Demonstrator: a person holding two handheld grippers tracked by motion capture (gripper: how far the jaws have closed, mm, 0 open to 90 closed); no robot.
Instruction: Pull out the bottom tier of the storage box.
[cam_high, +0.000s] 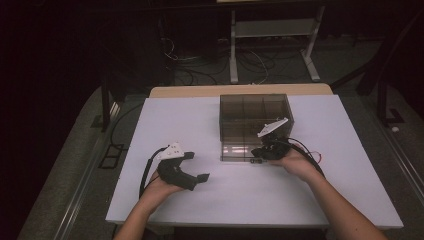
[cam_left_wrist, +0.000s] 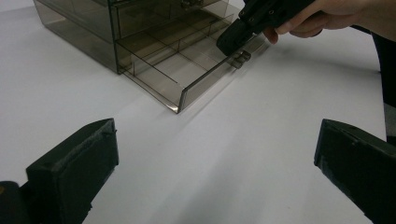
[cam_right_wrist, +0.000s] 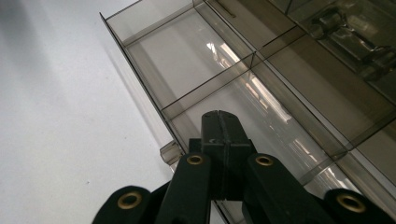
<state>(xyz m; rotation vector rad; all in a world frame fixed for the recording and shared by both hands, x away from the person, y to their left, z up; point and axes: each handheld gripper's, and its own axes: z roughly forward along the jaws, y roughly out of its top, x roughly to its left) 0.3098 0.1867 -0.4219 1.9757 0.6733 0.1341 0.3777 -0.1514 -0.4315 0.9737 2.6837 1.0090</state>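
Note:
A smoky see-through drawer cabinet (cam_high: 254, 117) stands at the back middle of the white table (cam_high: 190, 120). Its bottom drawer (cam_high: 239, 150) is pulled out toward me, and its divided compartments (cam_right_wrist: 187, 60) look bare. My right gripper (cam_high: 260, 151) is shut, its tip (cam_right_wrist: 222, 123) just over the drawer's front wall (cam_left_wrist: 210, 79), beside the small handle (cam_right_wrist: 169, 152). Nothing shows between its jaws. From the left gripper view the right gripper (cam_left_wrist: 232, 39) hovers right above the handle (cam_left_wrist: 241, 59). My left gripper (cam_high: 196, 166) rests open on the table to the cabinet's left, its fingers (cam_left_wrist: 79, 168) wide apart and holding nothing.
A tan board (cam_high: 240, 90) lies behind the table's far edge. Beyond it are a metal desk frame (cam_high: 272, 30) and floor cables (cam_high: 200, 65). A thin red wire (cam_high: 318, 158) trails right of my right hand. Open table surface lies between the two grippers.

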